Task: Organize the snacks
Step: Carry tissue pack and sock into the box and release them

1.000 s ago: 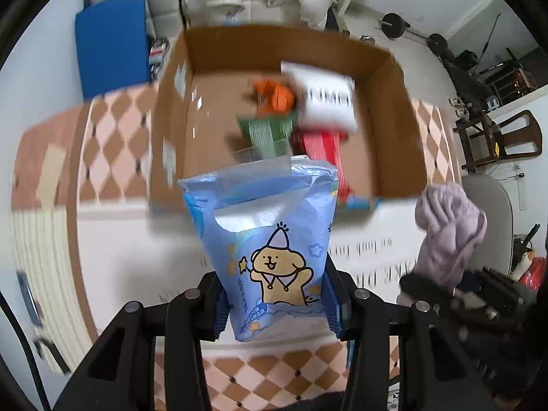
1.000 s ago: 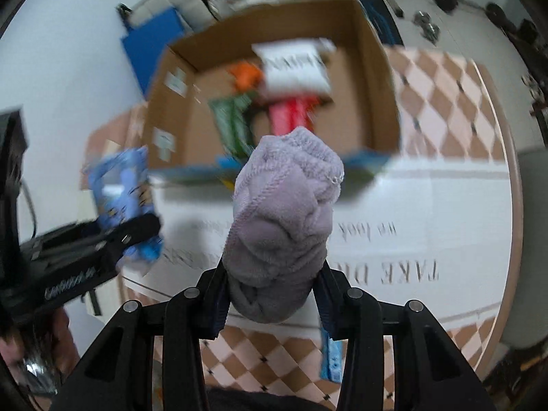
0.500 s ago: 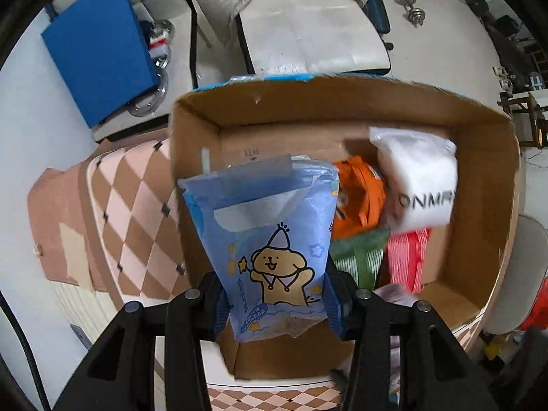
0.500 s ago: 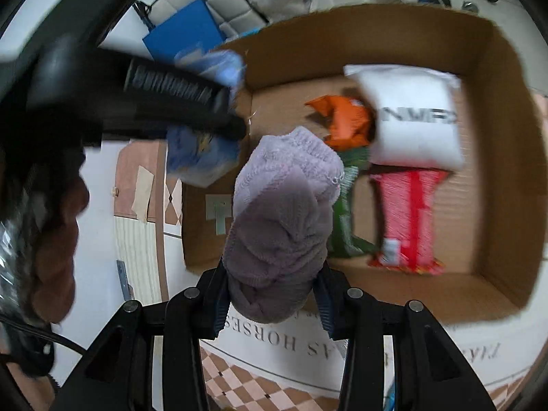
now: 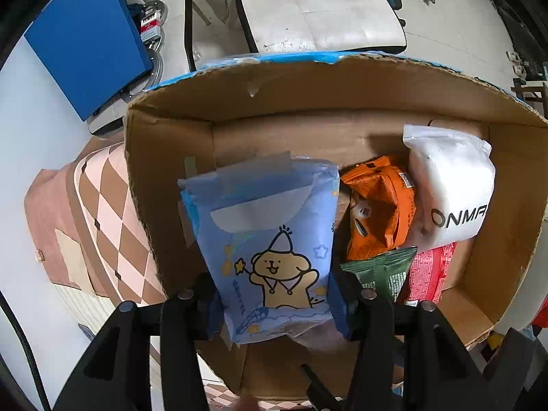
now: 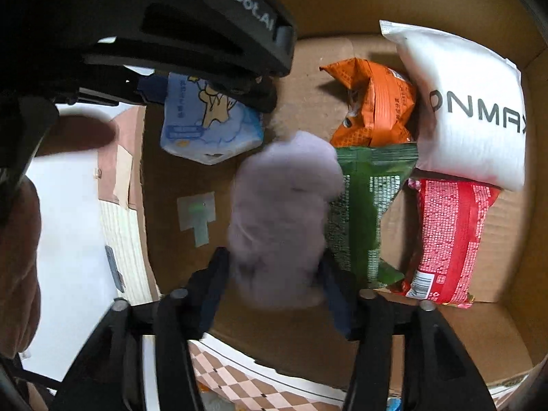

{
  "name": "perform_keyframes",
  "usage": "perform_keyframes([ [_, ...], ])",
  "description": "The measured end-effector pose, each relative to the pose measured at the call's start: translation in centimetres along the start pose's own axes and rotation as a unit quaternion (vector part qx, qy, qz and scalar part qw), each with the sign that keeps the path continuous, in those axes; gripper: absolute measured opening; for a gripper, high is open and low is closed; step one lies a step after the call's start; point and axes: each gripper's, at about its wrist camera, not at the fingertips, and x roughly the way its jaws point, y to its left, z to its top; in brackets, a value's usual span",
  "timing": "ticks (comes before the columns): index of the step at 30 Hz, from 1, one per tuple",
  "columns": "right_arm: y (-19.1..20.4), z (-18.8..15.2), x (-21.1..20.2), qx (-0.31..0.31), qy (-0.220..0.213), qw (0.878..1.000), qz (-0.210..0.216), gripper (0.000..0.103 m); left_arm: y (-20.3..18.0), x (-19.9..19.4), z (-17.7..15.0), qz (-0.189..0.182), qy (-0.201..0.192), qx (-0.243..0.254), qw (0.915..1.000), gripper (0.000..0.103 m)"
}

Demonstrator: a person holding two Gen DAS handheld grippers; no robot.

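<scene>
My left gripper (image 5: 275,303) is shut on a blue snack pouch (image 5: 267,239) printed with a cartoon bear, held over the left half of the open cardboard box (image 5: 164,171). The right wrist view shows the same blue pouch (image 6: 209,126) under the left gripper's black body. My right gripper (image 6: 277,291) is shut on a soft lilac knitted bundle (image 6: 281,215), blurred, inside the box next to a green packet (image 6: 363,205). An orange bag (image 6: 373,102), a white pouch (image 6: 469,102) and a red packet (image 6: 448,236) lie in the box's right half.
The box stands on a table with a brown-and-pink checked cloth (image 5: 109,212). Behind the box are a blue panel (image 5: 85,37) and a white cushioned seat (image 5: 318,7). A hand (image 6: 17,257) shows at the left of the right wrist view.
Both grippers have moved forward and down into the box with their loads. The lilac bundle is now blurred and low between the right fingers.
</scene>
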Motion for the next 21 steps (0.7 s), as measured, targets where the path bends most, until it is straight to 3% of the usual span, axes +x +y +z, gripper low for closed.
perform_keyframes([
  [4, 0.3, 0.1, -0.2, -0.007, 0.001, 1.0, -0.012, 0.066, 0.3, -0.9, -0.2, -0.007, -0.013, -0.005, 0.9999, 0.059],
  [6, 0.2, -0.1, -0.9, -0.007, -0.005, 1.0, -0.012, 0.07, 0.4, -1.7, -0.4, -0.011, -0.028, -0.009, 0.9995, 0.082],
  [8, -0.2, -0.5, -1.9, -0.005, -0.012, 1.0, -0.014, 0.076, 0.7, -2.5, -0.7, -0.017, -0.042, -0.016, 0.9988, 0.09],
  [11, -0.5, -1.2, -3.5, -0.004, -0.025, 0.999, -0.021, 0.092, 0.9, -4.0, -1.9, -0.035, -0.061, -0.026, 0.9972, 0.094],
  [15, -1.1, -3.0, -6.5, -0.008, -0.062, 0.997, -0.039, 0.103, 0.5, -6.0, -5.3, -0.042, -0.103, -0.025, 0.9935, 0.094],
  [21, -3.1, -8.9, -11.4, -0.015, -0.123, 0.988, -0.094, 0.103, -0.9, -7.0, -14.3, 0.014, -0.185, -0.033, 0.982, 0.094],
])
